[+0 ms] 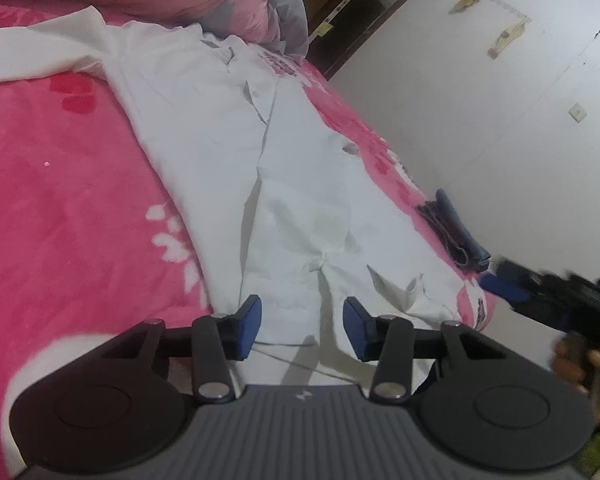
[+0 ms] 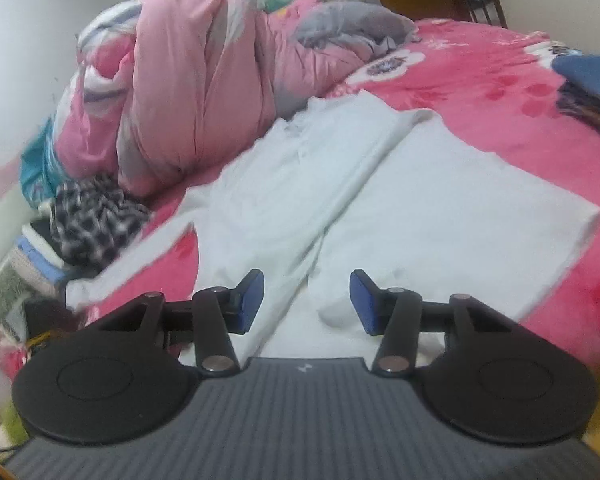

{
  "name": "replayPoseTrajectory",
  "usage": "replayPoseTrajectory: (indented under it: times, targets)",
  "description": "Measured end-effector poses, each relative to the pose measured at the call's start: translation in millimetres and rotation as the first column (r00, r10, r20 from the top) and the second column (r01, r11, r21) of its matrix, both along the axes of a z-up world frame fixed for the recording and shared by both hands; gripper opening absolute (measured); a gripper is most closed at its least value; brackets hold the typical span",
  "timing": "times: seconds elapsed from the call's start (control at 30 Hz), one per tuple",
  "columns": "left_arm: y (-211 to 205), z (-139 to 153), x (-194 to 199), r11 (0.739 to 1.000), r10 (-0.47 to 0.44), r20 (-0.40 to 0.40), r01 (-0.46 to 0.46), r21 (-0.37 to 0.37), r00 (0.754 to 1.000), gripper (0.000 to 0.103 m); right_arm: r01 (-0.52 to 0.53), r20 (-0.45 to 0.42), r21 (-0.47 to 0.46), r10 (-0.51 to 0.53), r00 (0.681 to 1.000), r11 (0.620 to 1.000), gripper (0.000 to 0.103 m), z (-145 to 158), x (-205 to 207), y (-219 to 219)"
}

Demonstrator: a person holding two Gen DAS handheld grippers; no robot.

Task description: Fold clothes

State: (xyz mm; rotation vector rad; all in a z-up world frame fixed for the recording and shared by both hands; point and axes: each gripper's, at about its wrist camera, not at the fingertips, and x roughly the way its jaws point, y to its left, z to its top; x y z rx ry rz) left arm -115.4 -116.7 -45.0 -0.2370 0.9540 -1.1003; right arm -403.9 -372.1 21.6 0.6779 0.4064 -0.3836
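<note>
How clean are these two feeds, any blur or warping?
Left wrist view: white shirt fairly sharp, right gripper smeared by motion blur at the edge. Right wrist view: soft throughout, bedspread bowed by the fisheye.

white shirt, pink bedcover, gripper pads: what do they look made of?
White shirt: thin woven cloth, likely cotton or a blend; matte, sharp creases, buttoned placket.
Pink bedcover: looks like plush fleece; soft fuzzy surface with a printed white flower pattern.
Left gripper pads: blue, matte, probably rubber or foam facing on black hard-plastic fingers; exact material unclear.
</note>
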Motion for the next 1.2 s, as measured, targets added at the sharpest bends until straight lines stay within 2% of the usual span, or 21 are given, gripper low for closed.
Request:
replayPoseTrajectory:
  times: [0.07, 0.13, 0.2, 0.23, 0.27, 0.4, 0.5, 0.57, 0.63, 0.73, 0.83, 1.0, 1.1, 1.2]
  targets:
    - [1, 2, -3, 1.0, 0.002, 0.009, -0.002, 0.009, 1.0, 0.045, 0.07, 0.028, 0.086, -0.072, 0.997, 0.994, 0.047, -17, 6, -26]
    - [2, 2, -6, 1.0, 0.003, 0.013, -0.003, 0.017, 1.0, 0.046, 0.093, 0.016, 0.154, -0.097, 0.995, 0.984, 0.047, -35, 12, -53]
    - [2, 2, -8, 1.0, 0.002, 0.015, -0.002, 0.024, 1.0, 0.046, 0.099, -0.065, 0.209, -0.087, 0.994, 0.973, 0.044, -56, 27, -66]
    - [2, 3, -9, 1.0, -0.001, 0.02, 0.001, 0.025, 1.0, 0.046, 0.084, -0.083, 0.235, -0.066, 0.994, 0.968, 0.039, -62, 31, -64]
    - [2, 3, -10, 1.0, -0.004, 0.024, 0.003, 0.025, 1.0, 0.046, 0.046, -0.071, 0.249, -0.029, 0.997, 0.967, 0.039, -64, 31, -56]
    - [4, 3, -11, 1.0, -0.015, 0.018, 0.015, 0.013, 1.0, 0.046, -0.111, -0.006, 0.279, 0.117, 0.993, 0.954, 0.039, -56, 13, -14]
    - [6, 2, -11, 1.0, -0.026, 0.02, 0.026, 0.008, 0.999, 0.046, -0.202, 0.041, 0.24, 0.198, 0.979, 0.949, 0.04, -42, -2, 17]
    - [9, 3, -12, 1.0, -0.027, 0.027, 0.027, 0.005, 0.999, 0.046, -0.231, 0.077, 0.206, 0.22, 0.972, 0.951, 0.04, -31, -9, 31]
    - [11, 5, -13, 1.0, -0.026, 0.039, 0.026, 0.003, 0.999, 0.046, -0.234, 0.118, 0.211, 0.213, 0.97, 0.949, 0.041, -25, -8, 36]
    - [14, 12, -18, 1.0, -0.023, 0.081, 0.023, 0.006, 0.996, 0.046, -0.225, 0.146, 0.241, 0.194, 0.97, 0.944, 0.041, -24, 14, 40]
    - [14, 18, -24, 1.0, -0.019, 0.135, 0.016, 0.024, 0.991, 0.046, -0.2, 0.117, 0.277, 0.173, 0.978, 0.94, 0.041, -30, 43, 43]
    - [-1, 20, -33, 0.988, -0.046, 0.269, 0.004, 0.154, 0.962, 0.046, -0.158, 0.011, 0.27, 0.161, 0.987, 0.95, 0.041, -40, 71, 57]
    - [-10, 15, -34, 0.985, -0.069, 0.284, 0.02, 0.173, 0.956, 0.045, -0.148, -0.036, 0.251, 0.162, 0.986, 0.957, 0.041, -42, 82, 65]
    - [-15, 10, -34, 0.979, -0.077, 0.282, 0.02, 0.201, 0.956, 0.035, -0.13, -0.081, 0.23, 0.152, 0.985, 0.964, 0.03, -47, 87, 69]
